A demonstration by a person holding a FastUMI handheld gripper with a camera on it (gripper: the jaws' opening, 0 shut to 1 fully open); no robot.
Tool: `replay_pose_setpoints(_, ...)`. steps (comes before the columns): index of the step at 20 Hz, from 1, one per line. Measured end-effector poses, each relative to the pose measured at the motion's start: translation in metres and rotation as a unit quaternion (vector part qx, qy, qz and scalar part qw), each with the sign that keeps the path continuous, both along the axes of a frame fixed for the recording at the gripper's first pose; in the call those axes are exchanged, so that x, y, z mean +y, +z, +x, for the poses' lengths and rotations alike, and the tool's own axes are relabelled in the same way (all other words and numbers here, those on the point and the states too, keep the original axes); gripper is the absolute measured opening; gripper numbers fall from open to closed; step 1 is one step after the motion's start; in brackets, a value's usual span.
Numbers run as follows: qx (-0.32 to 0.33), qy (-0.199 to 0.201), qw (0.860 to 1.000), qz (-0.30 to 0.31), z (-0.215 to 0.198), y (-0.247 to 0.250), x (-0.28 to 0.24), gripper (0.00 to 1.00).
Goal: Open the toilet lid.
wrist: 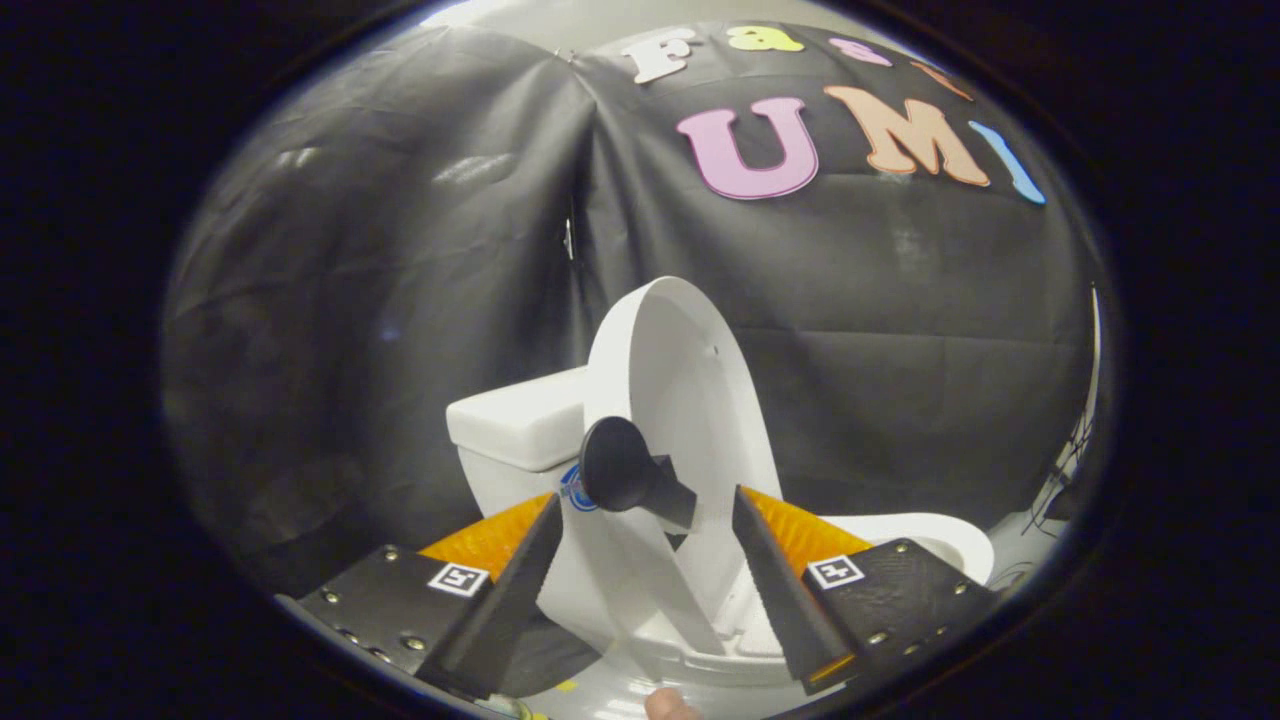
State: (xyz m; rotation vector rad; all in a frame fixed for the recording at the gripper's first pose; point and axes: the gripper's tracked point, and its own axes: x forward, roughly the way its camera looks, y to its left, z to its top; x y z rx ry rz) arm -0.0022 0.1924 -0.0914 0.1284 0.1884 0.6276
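1. Gripper point(648, 520) comes first, nearest to us: its two fingers point(520, 560) stand spread apart, with nothing pinched between them. A small bit of a fingertip, a person's, shows just below the gap between the fingers.

2. Between and just ahead of the fingers we see the toilet lid point(690, 400), raised and standing close to upright. A black knob point(620, 468) on a short stem sticks out from the lid, closer to the left finger than to the right; we judge that neither finger touches it, though the gap at the stem is hard to read.

3. Taking the lid as our landmark: the white cistern point(520, 420) sits just behind it on the left side, and the rim of the toilet bowl point(940, 540) curves out from its foot to the right, behind the right finger.

4. Beyond the lid hangs the black cloth wall point(400, 250) of the booth.

5. Step in hand, as we judge it: the lifting looks essentially done, since the lid is already up and the fingers are off the knob. We cannot tell whether the lid leans against the cistern or merely stands near it.

6. Next move, in our view, calls for drawing the gripper straight back from the lid, keeping the fingers spread so neither catches the knob and tips the lid forward.
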Motion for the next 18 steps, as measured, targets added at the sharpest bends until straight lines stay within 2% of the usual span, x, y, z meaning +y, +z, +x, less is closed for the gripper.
replay_pose_setpoints(3,0.009,-0.012,1.000,0.012,0.006,0.001,-0.013,1.00)
replay_pose_setpoints(6,0.017,-0.004,1.000,0.015,0.005,0.001,-0.018,1.00)
replay_pose_setpoints(9,0.001,0.006,1.000,-0.012,0.001,0.000,-0.029,1.00)
replay_pose_setpoints(11,-0.017,-0.015,0.999,-0.035,0.005,-0.002,-0.050,1.00)
replay_pose_setpoints(13,-0.015,-0.016,0.999,-0.025,0.008,-0.002,-0.063,1.00)
replay_pose_setpoints(18,-0.005,-0.053,0.999,-0.003,0.015,0.006,-0.111,1.00)
